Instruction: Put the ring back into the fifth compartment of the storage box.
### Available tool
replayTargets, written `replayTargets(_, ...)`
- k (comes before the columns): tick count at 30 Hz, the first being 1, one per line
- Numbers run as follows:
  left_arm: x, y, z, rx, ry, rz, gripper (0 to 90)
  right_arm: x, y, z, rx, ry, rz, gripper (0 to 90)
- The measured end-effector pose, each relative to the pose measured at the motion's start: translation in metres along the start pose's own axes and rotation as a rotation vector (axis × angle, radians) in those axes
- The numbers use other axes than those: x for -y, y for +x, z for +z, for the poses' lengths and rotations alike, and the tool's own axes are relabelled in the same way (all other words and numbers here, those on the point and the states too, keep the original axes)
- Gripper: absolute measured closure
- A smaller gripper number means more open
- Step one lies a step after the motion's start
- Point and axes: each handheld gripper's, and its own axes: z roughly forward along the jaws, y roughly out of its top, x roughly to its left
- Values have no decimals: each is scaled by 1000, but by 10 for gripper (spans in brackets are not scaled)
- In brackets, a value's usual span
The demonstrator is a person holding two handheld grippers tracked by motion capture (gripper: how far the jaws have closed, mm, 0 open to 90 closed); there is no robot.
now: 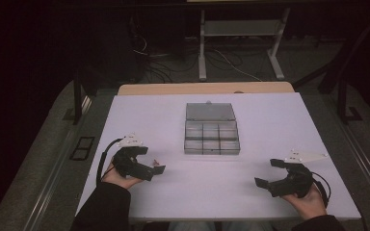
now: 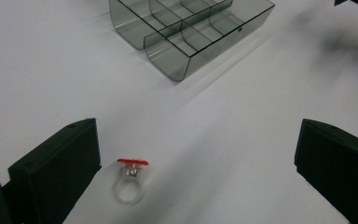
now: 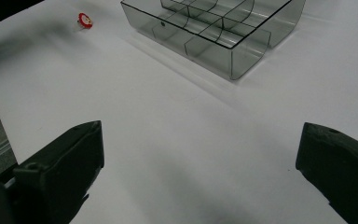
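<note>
A small clear ring with a red top [image 2: 130, 179] lies on the white table [image 1: 270, 120], between the jaws of my left gripper [image 2: 198, 154] and close beside its left jaw. That gripper is open and nothing is held. In the high view the left gripper [image 1: 155, 160] sits at the table's front left with the ring [image 1: 155, 161] between its tips. My right gripper [image 1: 266, 172] rests open at the front right with nothing between its jaws [image 3: 200, 154]. From there the ring [image 3: 85, 20] shows far off.
A clear grey compartment box [image 1: 212, 139] stands mid-table with its lid [image 1: 210, 111] folded open behind it; its compartments look empty [image 2: 191, 28] [image 3: 219, 28]. A wooden board edge [image 1: 207, 88] runs along the table's far side. Table legs and cables lie on the floor beyond.
</note>
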Motion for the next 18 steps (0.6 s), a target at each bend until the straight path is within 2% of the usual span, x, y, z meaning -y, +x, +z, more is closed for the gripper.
replayTargets(18, 2, 19, 15, -17, 50, -17, 0, 0, 0, 1, -3, 10, -4, 5)
